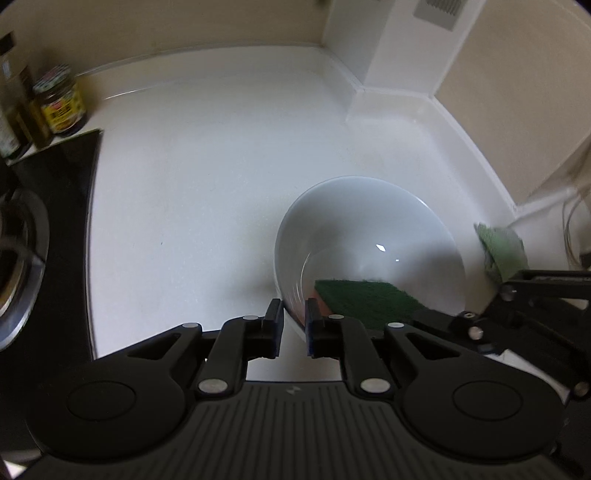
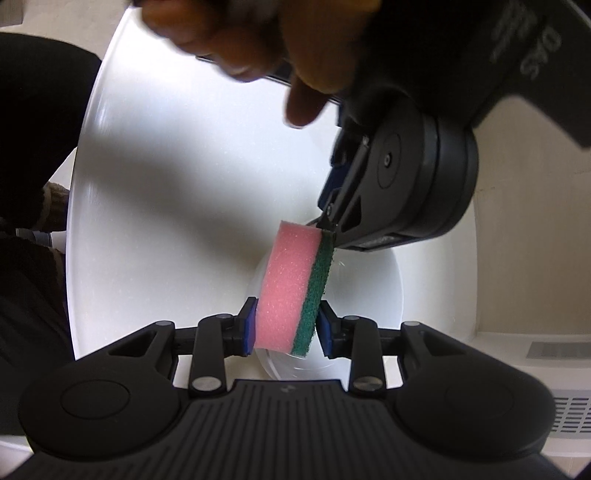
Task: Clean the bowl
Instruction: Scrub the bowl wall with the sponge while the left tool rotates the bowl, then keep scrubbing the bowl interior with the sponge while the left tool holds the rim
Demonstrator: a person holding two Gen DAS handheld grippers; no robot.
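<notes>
A white bowl sits tilted on the white counter, right of centre in the left wrist view. My left gripper is shut on the bowl's near rim, one finger outside and one inside. My right gripper is shut on a pink sponge with a green scouring side and holds it inside the bowl. The sponge's green face shows low in the bowl in the left wrist view. The left gripper's body and the person's hand show above the sponge in the right wrist view.
A black stove top with a metal burner ring lies at the left. Jars and bottles stand at the back left. A green cloth lies by the right wall, near some cables. The counter ends at a corner wall with a vent.
</notes>
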